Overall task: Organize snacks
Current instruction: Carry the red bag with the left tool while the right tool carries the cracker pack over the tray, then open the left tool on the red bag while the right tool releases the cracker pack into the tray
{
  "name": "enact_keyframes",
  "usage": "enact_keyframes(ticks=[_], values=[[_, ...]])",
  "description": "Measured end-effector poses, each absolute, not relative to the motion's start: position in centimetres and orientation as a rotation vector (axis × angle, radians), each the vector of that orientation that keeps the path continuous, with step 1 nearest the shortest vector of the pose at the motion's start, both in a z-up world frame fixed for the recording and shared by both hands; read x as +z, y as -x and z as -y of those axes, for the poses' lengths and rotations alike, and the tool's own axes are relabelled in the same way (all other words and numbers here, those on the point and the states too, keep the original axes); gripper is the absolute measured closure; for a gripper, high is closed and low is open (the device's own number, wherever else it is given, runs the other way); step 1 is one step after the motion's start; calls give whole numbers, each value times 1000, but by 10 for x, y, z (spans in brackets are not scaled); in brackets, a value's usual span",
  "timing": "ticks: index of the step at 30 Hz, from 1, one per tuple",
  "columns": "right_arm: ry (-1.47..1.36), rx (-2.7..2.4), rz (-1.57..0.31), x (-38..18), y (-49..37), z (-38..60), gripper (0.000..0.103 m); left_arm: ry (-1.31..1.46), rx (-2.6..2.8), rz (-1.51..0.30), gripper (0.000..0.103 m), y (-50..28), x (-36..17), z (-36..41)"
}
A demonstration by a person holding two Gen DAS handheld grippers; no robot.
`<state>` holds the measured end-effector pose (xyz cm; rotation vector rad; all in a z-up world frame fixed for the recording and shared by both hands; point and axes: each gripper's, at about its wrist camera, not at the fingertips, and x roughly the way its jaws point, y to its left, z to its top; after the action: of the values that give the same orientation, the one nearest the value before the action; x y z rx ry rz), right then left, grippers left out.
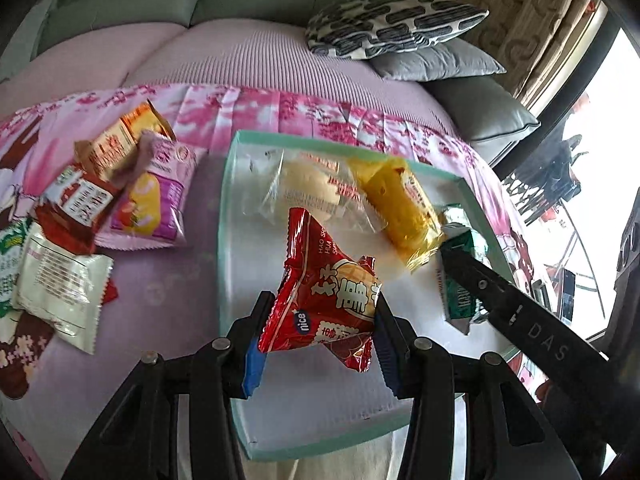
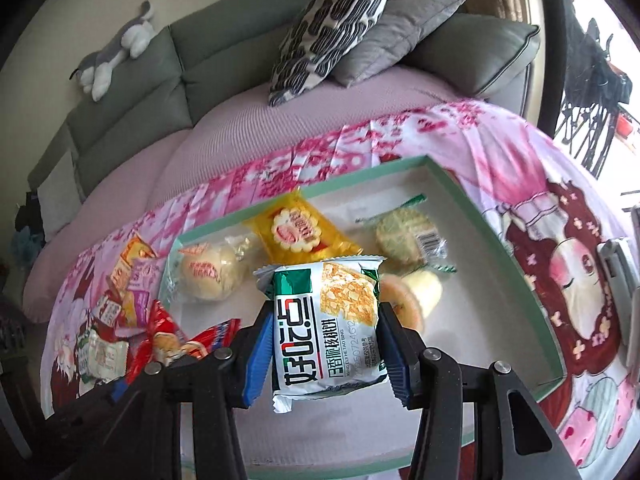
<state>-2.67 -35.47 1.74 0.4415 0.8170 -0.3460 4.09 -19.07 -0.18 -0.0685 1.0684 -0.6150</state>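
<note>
My left gripper (image 1: 320, 320) is shut on a red snack packet (image 1: 326, 300), held above the near part of a shallow green-rimmed tray (image 1: 226, 216). In the tray lie a clear-wrapped pale bun (image 1: 308, 188) and a yellow packet (image 1: 404, 208). My right gripper (image 2: 324, 328) is shut on a green-and-white biscuit packet (image 2: 326, 320) over the same tray (image 2: 500, 236). Behind it lie the bun (image 2: 206, 274), the yellow packet (image 2: 298, 232), a round greenish cake (image 2: 404, 234) and a small cupcake (image 2: 416, 294). The right gripper's arm (image 1: 520, 308) crosses the tray's right side in the left wrist view.
A pile of loose snack packets (image 1: 100, 200) lies left of the tray on the pink floral cloth (image 1: 280, 108); the same pile (image 2: 116, 320) shows in the right wrist view. Behind stand a sofa with patterned and grey cushions (image 1: 392, 24) and a plush toy (image 2: 116, 52).
</note>
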Motion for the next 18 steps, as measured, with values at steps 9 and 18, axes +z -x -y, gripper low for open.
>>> enact_keyframes(ticks=[9,18], values=[[-449,-361,-865,1,25,358,51,66,-621,-1086,54,-47,-10,194],[-449,-374,-875,-2,24,361,51,61,-609,-1080,51,-46,-7,191]])
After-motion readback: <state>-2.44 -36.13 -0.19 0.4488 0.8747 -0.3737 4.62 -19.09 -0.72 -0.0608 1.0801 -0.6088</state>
